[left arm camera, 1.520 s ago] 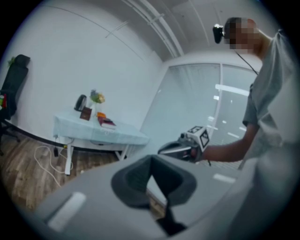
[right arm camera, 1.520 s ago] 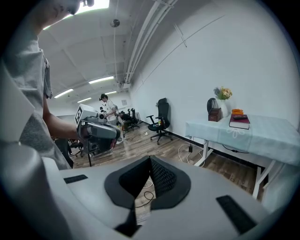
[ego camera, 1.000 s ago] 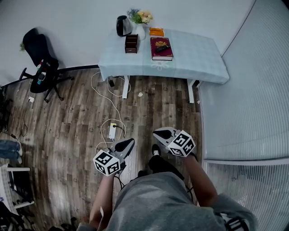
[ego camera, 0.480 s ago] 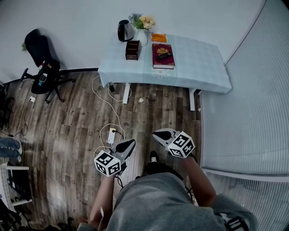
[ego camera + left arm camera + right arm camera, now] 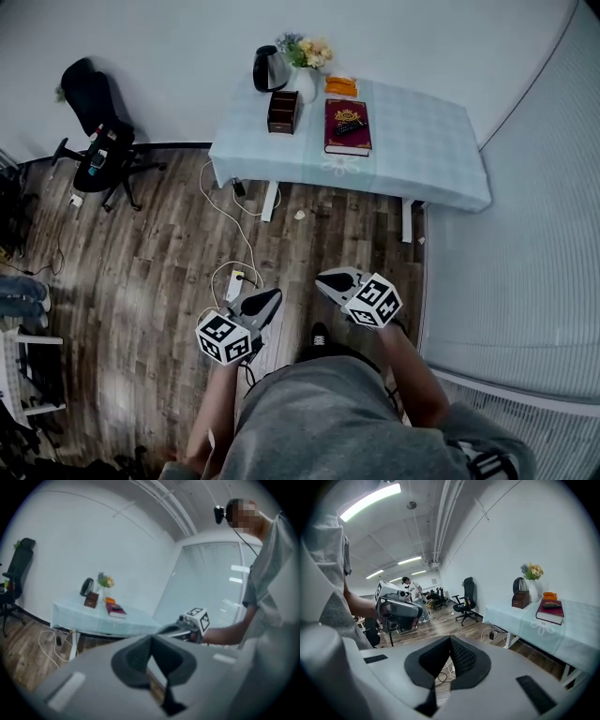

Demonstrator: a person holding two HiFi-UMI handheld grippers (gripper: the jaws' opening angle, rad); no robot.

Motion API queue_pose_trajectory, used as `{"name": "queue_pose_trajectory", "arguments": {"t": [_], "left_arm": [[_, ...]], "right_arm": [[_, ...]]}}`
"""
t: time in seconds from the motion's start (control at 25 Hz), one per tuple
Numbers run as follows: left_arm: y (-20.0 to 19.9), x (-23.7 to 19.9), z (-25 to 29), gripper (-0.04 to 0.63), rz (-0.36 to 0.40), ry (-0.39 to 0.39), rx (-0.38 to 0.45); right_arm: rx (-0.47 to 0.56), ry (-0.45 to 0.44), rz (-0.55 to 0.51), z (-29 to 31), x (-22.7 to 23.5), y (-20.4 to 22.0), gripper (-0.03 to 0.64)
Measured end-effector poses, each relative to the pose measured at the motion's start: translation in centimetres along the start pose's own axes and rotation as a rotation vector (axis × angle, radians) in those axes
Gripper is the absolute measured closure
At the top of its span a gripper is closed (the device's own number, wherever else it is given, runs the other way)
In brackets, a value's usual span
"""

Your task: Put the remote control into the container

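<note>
left gripper: jaws pressed together, nothing between them, over the wood floor
right gripper: jaws closed, empty, beside the left one
remote control: lying on the red book on the table, well apart from both grippers
container: brown box on the table, just left of the book
</note>
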State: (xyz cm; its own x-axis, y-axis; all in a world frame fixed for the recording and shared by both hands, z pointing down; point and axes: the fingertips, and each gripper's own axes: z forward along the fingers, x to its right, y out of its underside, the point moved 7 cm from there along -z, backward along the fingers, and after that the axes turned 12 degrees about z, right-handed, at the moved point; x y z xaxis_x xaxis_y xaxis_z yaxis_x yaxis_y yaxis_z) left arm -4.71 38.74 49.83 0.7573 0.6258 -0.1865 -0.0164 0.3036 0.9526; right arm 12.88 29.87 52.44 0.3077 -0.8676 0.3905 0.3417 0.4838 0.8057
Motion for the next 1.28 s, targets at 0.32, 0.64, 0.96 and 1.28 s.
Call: {"name": "queue_pose_trajectory", "arguments": {"t": [0.32, 0.64, 0.96, 1.28], "left_arm": [[-1.1, -0.7, 2.7, 0.597, 0.008, -0.02, -0.015], [-1.7, -0.6, 4.5, 0.597, 0.015, -0.039, -0.025], [-1.8, -0.5, 6.2, 0.597, 0.021, -0.015, -0.046], [-2.5, -0.7, 8.0, 0.597, 0.037, 0.015, -0.033]], "right_arm": [[-0.006, -0.05, -0.012, 0.0, 2.6, -1.3, 0.6], [-0.013, -0.086, -0.024, -0.4, 4.5, -1.7, 0.6], [-0.012, -0.095, -0.024, -0.7, 5.6, -1.8, 0.6], [0.001, -0.063, -0.017, -2.0, 7.2, -1.8, 0.6]]}}
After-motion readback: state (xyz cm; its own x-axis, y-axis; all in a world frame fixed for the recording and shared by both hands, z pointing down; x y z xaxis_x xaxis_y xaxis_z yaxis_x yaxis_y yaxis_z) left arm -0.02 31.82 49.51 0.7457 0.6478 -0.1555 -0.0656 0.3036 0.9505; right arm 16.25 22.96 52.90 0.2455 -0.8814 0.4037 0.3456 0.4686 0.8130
